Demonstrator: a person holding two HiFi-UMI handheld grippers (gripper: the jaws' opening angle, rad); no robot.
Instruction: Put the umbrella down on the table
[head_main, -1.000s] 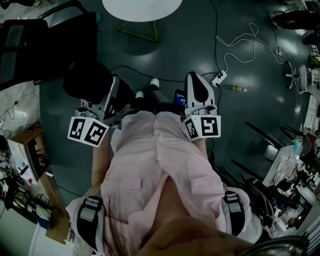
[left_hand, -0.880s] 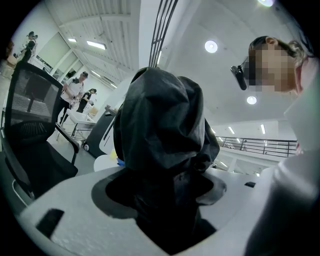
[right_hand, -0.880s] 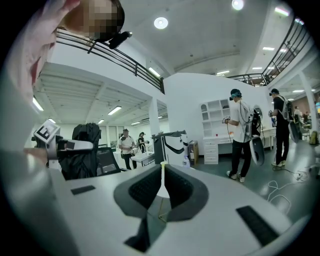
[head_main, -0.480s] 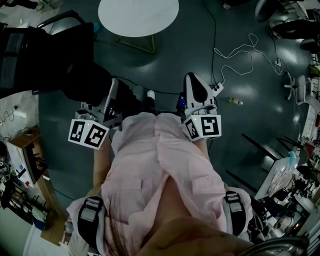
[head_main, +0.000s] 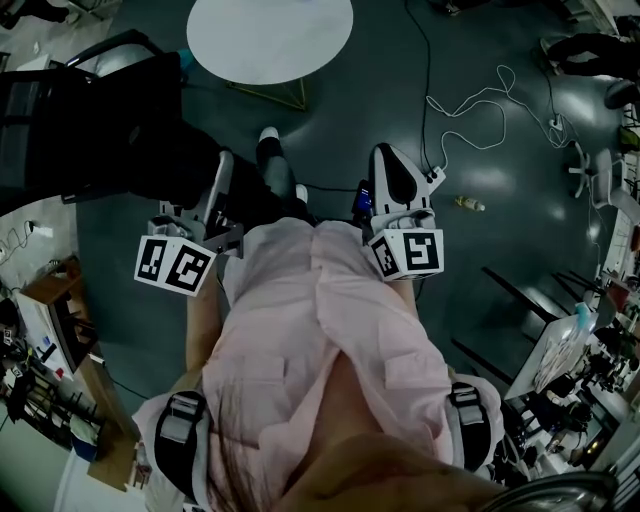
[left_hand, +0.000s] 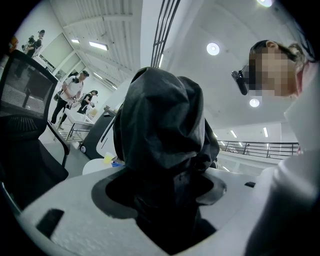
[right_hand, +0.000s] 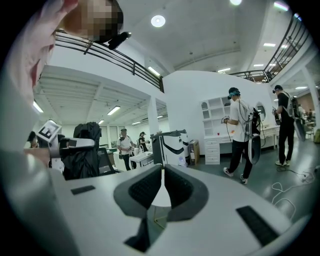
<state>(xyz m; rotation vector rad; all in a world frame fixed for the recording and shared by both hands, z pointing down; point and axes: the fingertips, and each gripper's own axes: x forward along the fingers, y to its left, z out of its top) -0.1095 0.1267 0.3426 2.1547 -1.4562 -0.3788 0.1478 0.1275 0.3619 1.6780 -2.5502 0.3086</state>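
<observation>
Ahead of the left hand-held gripper (left_hand: 165, 192), well apart from it, stands the round white tabletop (head_main: 270, 35). Between that hand-held gripper's jaws sits the black folded umbrella (left_hand: 160, 125), clamped low down, its bunched cloth rising out past the pads. The right hand-held gripper (right_hand: 163, 187), alongside, has its jaws pressed together on nothing.

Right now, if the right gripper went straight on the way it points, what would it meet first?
Probably the round white table, which shows just behind the closed fingers of the right gripper. Depth is unclear, so I cannot be sure.
</observation>
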